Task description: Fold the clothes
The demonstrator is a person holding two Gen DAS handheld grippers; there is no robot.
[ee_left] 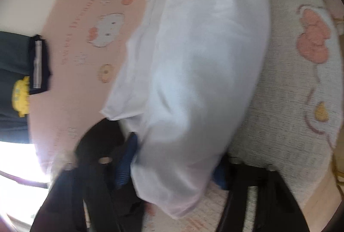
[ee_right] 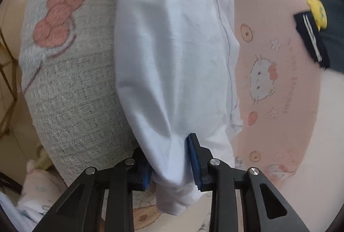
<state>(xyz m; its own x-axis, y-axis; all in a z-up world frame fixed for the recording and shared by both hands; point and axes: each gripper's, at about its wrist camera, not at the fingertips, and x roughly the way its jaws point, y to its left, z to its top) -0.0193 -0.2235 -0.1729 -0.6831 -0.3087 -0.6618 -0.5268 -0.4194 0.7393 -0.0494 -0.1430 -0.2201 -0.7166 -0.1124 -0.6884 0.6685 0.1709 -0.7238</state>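
I'm working over a bed covered by a pink sheet (ee_right: 279, 124) printed with white cartoon cats, donuts, small flowers and script lettering. On it, left side in my right wrist view, lies a grey-white knit blanket (ee_right: 81, 103) with a stitched pink bow (ee_right: 58, 19); a small yellow stitched patch (ee_left: 321, 111) shows on it in the left wrist view. A dark navy garment (ee_right: 318, 38) with white stripes and a yellow cartoon patch (ee_right: 317, 10) lies on the sheet at far right, well apart from the blanket. The white shirt (ee_right: 172, 60) hangs between them; I can't tell where it touches the bed.
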